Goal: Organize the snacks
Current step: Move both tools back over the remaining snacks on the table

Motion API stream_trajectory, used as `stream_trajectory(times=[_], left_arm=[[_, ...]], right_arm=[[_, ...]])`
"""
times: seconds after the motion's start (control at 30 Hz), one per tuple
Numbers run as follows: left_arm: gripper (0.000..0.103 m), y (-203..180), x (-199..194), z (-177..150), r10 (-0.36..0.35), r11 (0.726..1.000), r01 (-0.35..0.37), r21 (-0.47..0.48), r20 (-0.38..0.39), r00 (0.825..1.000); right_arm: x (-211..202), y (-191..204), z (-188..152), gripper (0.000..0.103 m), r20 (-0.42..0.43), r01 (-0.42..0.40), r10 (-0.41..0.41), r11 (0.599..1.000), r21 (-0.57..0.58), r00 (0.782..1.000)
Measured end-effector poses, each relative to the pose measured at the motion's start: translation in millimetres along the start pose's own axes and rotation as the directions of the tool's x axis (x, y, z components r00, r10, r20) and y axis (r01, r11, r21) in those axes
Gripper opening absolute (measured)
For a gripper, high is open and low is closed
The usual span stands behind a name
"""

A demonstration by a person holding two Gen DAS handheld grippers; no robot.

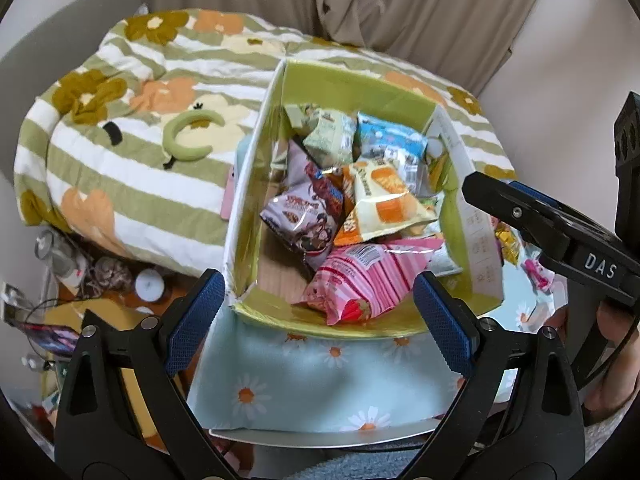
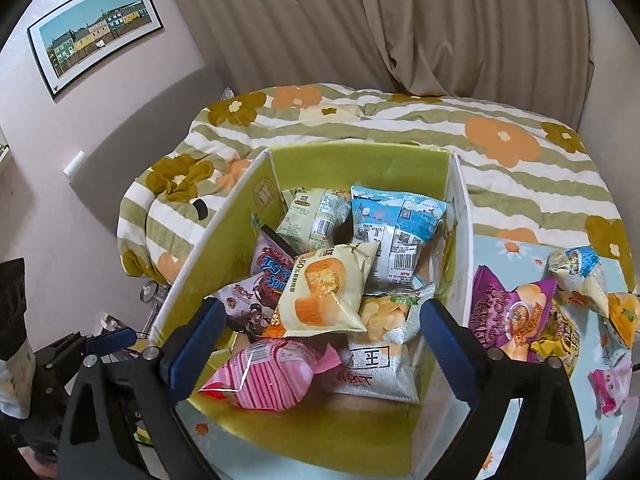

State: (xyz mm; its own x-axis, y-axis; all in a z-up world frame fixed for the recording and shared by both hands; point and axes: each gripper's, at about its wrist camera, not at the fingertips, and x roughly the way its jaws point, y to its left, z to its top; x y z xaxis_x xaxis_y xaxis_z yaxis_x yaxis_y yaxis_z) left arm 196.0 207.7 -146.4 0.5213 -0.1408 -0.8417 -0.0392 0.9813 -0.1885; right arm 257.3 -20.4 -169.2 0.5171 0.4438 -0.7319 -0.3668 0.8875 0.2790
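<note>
An open green cardboard box stands on a table with a daisy-print cloth. It holds several snack packets: a pink striped one, a cream and orange one, a blue one, a pale green one. My left gripper is open and empty over the box's near edge. My right gripper is open and empty above the box; it also shows in the left wrist view. Loose packets, one purple, lie on the cloth to the right.
A bed with a green striped flower quilt lies behind the table. A green headband rests on it. Clutter and cables sit on the floor at the left. Curtains hang behind.
</note>
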Motion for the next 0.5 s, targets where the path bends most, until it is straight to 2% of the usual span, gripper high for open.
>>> stream_trajectory(times=[0.27, 0.5], left_arm=[[0.095, -17.7, -32.2, -0.4, -0.030, 0.998, 0.027, 0.061, 0.049, 0.998], [0.095, -64.1, -45.1, -5.5, -0.122, 0.976, 0.112, 0.188, 0.042, 0.992]], right_arm=[[-49.1, 2.9, -3.8, 0.097, 0.065, 0.028, -0.028, 1.000, -0.004, 0.997], [-100.8, -14.6, -24.0, 0.097, 0.096, 0.096, -0.100, 0.994, 0.045, 0.990]])
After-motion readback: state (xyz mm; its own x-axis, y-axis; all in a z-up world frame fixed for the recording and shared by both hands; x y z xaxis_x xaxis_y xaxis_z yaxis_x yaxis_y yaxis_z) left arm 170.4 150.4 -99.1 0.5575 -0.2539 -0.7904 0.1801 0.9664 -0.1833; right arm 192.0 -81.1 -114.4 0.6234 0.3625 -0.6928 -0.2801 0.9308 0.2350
